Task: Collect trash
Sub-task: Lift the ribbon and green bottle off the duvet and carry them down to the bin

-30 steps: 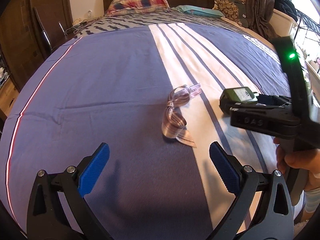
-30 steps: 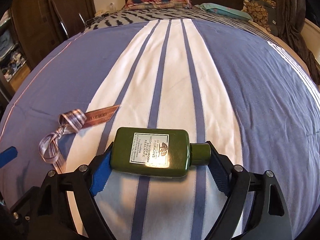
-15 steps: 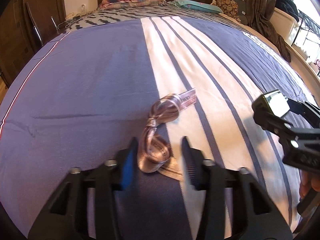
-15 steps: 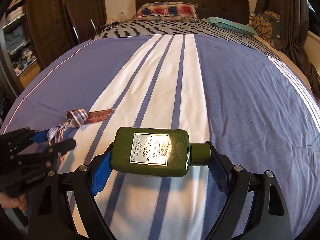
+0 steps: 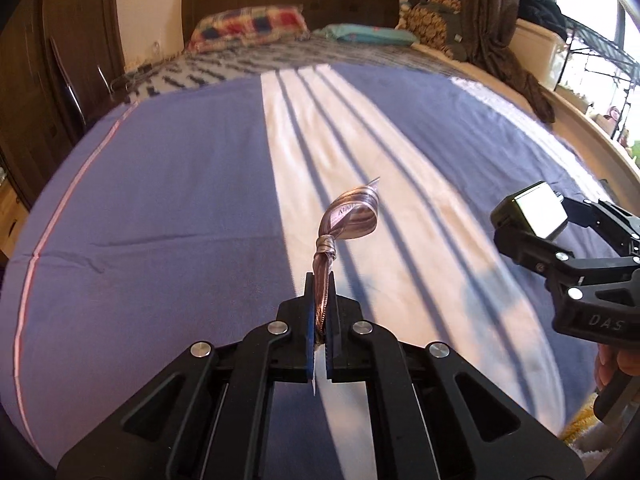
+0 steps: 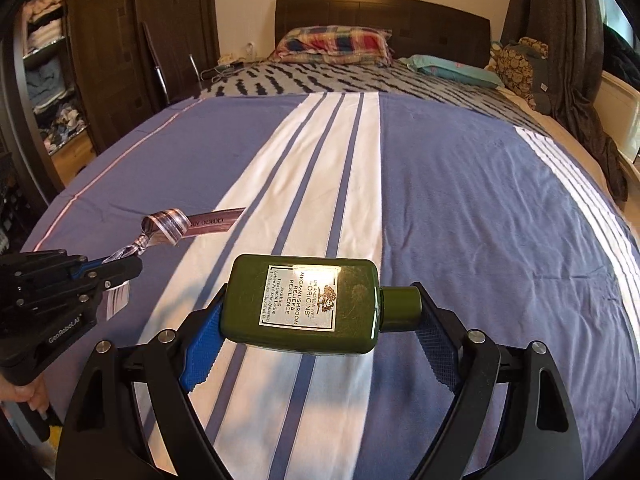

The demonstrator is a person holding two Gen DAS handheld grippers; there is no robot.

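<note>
Ribbon [image 5: 351,216] pinched between my left gripper's [image 5: 320,312] blue pads: striped, shiny pinkish, knotted, loop and printed tail sticking out past the fingertips, above the bedspread [image 5: 160,208]. My right gripper [image 6: 320,320] clamps a green bottle [image 6: 304,304] sideways, base against the left pad, cap against the right; white Origins label faces up, glare on it. Both grippers sit over the near end of the bed, left one beside the right. Bedspread is blue with a white striped band, lightly creased. Bed edge curves close on both sides; wardrobe [image 6: 112,48] left, curtain [image 6: 568,40] right, pillows [image 6: 332,42] far off by the headboard.
</note>
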